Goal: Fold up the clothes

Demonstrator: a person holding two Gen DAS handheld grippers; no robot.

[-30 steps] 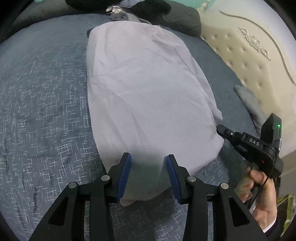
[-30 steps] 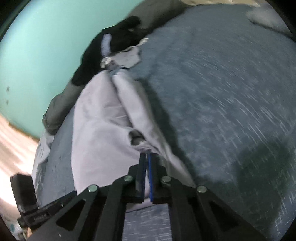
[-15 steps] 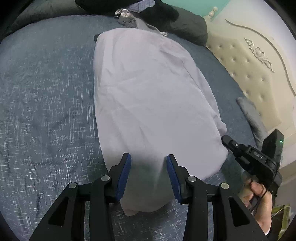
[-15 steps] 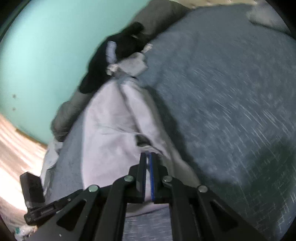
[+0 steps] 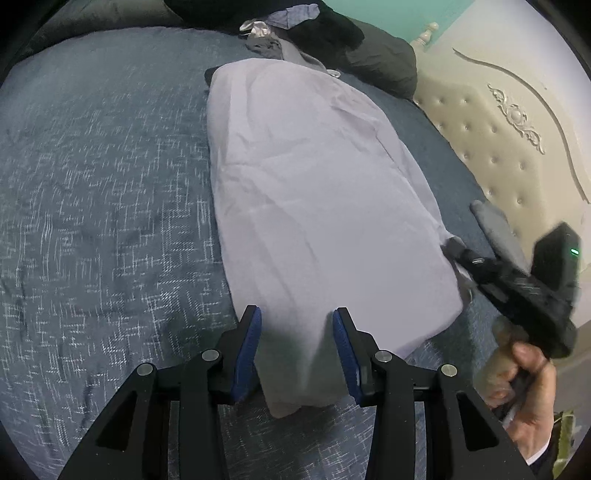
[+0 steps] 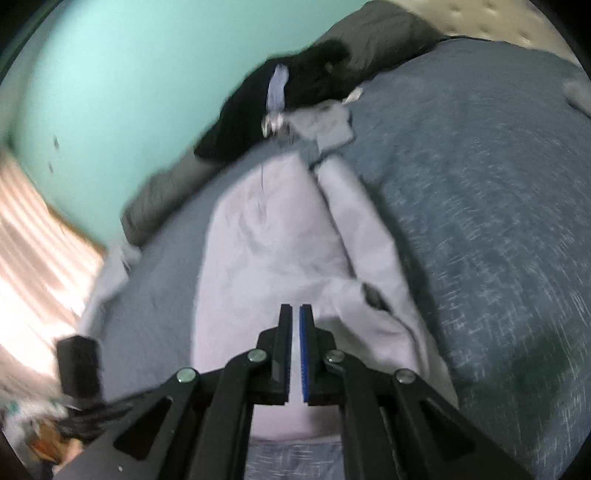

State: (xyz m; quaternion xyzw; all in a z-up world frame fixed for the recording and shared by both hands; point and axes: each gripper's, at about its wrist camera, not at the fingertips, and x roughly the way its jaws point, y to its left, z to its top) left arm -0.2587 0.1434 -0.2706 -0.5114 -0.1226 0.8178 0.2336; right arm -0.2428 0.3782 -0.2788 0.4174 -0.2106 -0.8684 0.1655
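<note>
Straddling the near end of the garment: left gripper (image 5: 295,325), fingers apart, cloth lying between the blue pads; whether they press on it cannot be told.
Right gripper (image 6: 295,314): fingers all but together, a thin slit between the pads, no cloth seen pinched; poised over the garment's right near corner, carried by a hand (image 5: 524,398).

Item: pale lilac garment (image 5: 314,192), folded into a long narrow panel, lying lengthwise on the bed (image 5: 92,166), nearer the headboard (image 5: 498,129) edge than the opposite one.
Handling, as judged: light, thin, limp, creases readily; no stiffness, so it will sag between two holds. Low risk of damage; may slide on itself when lifted.
Hold points, as judged: the two near corners, lifted together for a fold toward the far end.

Beyond: dark clothes pile (image 5: 325,26) at the far edge, touching the garment's far end.

Unclear: layers beneath the top panel hidden; right wrist view smeared; garment type not determinable.
</note>
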